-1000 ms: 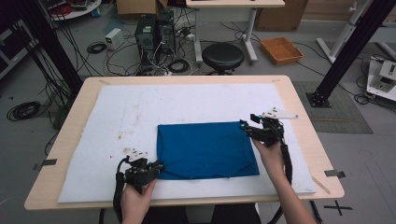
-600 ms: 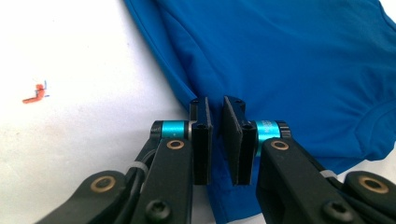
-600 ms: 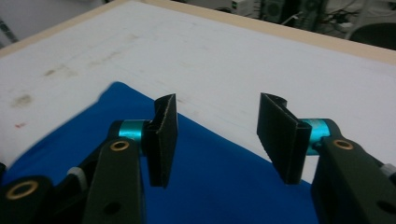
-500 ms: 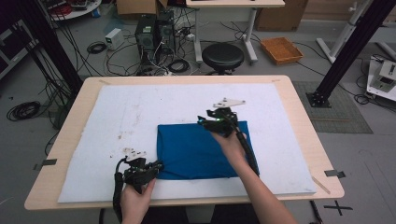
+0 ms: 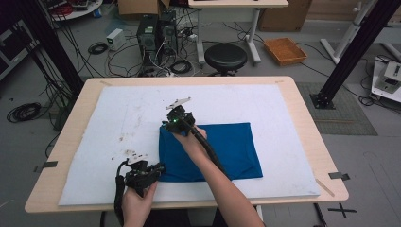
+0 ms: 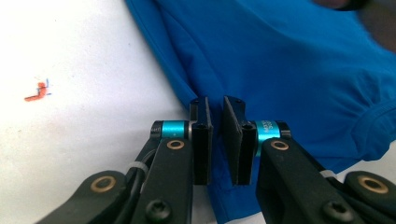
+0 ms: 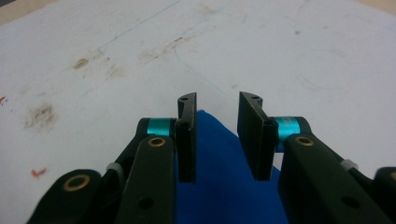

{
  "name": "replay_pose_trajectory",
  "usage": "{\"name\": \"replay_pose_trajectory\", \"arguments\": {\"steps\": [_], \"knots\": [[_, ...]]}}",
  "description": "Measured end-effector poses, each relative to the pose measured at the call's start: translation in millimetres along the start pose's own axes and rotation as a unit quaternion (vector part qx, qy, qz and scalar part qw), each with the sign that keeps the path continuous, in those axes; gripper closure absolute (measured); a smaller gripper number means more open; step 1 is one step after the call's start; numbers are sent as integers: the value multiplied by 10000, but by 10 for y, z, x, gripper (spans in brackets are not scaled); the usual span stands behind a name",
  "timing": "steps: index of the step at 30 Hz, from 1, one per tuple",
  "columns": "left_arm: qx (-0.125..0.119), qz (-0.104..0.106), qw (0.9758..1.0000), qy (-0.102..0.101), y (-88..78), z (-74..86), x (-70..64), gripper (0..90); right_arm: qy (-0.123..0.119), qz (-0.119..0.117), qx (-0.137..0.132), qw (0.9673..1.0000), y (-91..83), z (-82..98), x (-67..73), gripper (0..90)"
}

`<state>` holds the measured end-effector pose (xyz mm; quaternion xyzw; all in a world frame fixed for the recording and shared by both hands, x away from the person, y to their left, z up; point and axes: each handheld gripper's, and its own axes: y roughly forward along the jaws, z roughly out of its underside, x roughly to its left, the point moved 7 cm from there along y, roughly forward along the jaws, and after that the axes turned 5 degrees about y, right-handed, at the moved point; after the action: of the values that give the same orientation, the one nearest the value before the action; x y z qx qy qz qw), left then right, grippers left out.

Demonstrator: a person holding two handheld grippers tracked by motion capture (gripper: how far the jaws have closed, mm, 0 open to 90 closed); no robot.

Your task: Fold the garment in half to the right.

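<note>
A folded blue cloth (image 5: 210,152) lies on the white mat (image 5: 283,109) that covers the table (image 5: 302,94), a little toward the person's side and right of the middle. Its near left corner sits between the 2 fingers of the left gripper (image 5: 158,169), which pinch down on the cloth's edge; in the left gripper view (image 6: 215,140) the black pads stand almost together with blue fabric caught in the narrow gap. The left hand (image 5: 137,203) holds that gripper low at the near edge of the mat.

The right gripper (image 5: 166,126) is over the cloth's far left corner, with the right forearm (image 5: 217,179) reaching diagonally across the fabric. In the right gripper view (image 7: 215,135) its fingers have just been closing and stand partly apart, the blue corner between them, not yet pressed by the pads. Brown smudges (image 5: 124,153) mark the mat left of the cloth.
</note>
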<state>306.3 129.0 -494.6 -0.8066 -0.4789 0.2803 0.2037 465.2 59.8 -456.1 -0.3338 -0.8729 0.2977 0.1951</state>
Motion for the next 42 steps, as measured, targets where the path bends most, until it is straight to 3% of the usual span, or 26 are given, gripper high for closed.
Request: {"name": "replay_pose_trajectory", "arguments": {"steps": [8, 16, 20, 25, 30, 42], "knots": [[14, 13, 10000, 13, -3, 0, 6, 815, -29, 168, 450, 9988, 340, -31, 103, 718], [21, 3, 10000, 52, 4, -2, -1, 815, 111, 298, 694, 9971, 471, 38, 76, 746], [19, -22, 10000, 63, 7, -2, -6, 815, 40, 358, 703, 9969, 473, 38, 68, 797], [18, -34, 10000, 80, 7, -4, -11, 816, -106, 391, 649, 9971, 465, 32, 60, 868], [-3, -1, 10000, 93, -3, -7, -7, 841, -176, 316, 466, 9983, 414, -20, 109, 879], [-216, 43, 9995, 234, -93, -84, -93, 860, 299, 11, -21, 9995, 125, -168, -22, 879]]}}
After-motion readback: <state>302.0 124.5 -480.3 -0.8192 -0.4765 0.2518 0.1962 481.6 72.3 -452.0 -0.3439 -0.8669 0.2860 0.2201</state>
